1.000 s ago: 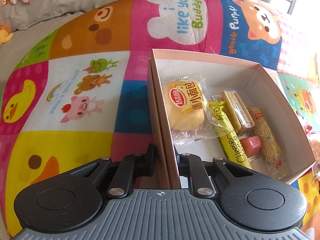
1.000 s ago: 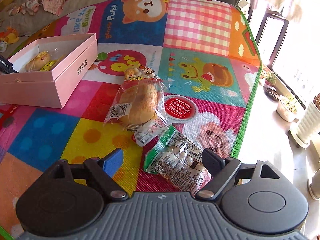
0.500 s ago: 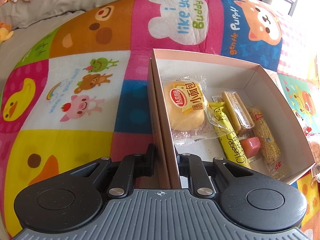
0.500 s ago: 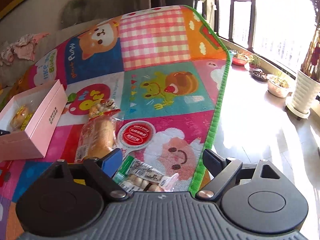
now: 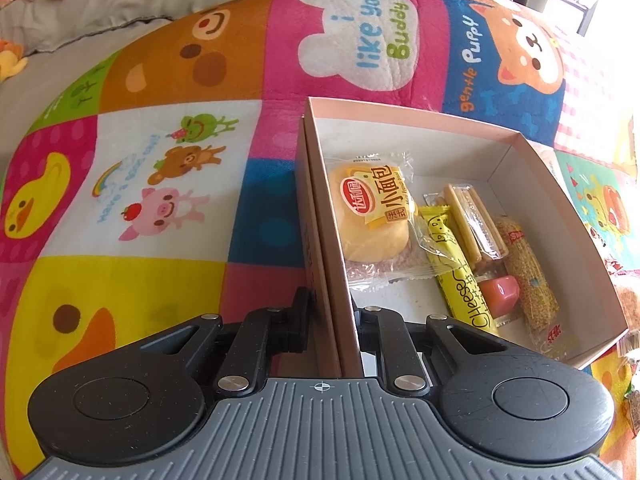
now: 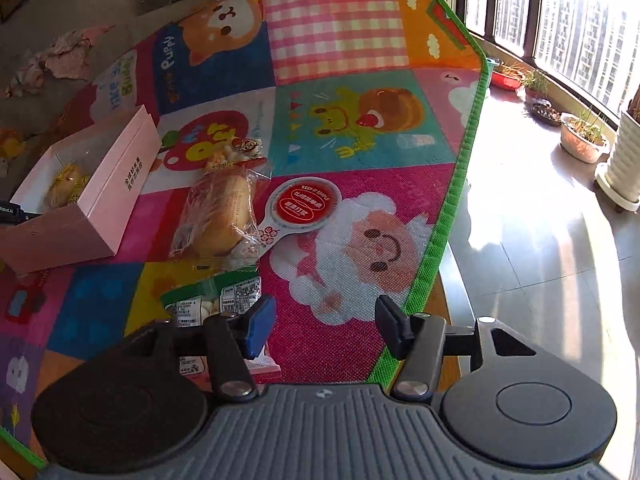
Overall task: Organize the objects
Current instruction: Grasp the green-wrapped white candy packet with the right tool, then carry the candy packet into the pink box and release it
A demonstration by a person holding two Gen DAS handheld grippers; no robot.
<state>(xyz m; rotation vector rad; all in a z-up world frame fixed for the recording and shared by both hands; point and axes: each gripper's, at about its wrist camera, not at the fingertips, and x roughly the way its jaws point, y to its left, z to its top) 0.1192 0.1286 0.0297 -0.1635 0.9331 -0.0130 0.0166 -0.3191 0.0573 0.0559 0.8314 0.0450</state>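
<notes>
The left claw (image 5: 332, 312) is clamped narrowly on the near wall of the pink box (image 5: 532, 152), one finger outside and one inside, steadying it on the play mat (image 5: 132, 276). The box already contains a packaged bun (image 5: 372, 216), a yellow cheese stick (image 5: 460, 276), a clear-wrapped biscuit pack (image 5: 472, 220), a small red jelly cup (image 5: 500, 292) and a grain bar (image 5: 528, 276).

The right claw (image 6: 324, 328) is about half open with its jaws closing; nothing lies between them, only bare mat. Three snacks remain outside the box: a green-edged snack bag (image 6: 212, 300) just left of the blue-padded finger (image 6: 260, 328), a wrapped bread roll (image 6: 224, 216) beyond it, and a small candy packet (image 6: 240, 152) at the roll's far end. A red round tag (image 6: 304, 204) lies beside the roll.

Step in hand, as judged: selecting the next loose item for transfer to the box. The next move requires shifting the right claw left so that both fingers straddle the green-edged bag, widening if needed, then closing on the crinkly film without slipping.
</notes>
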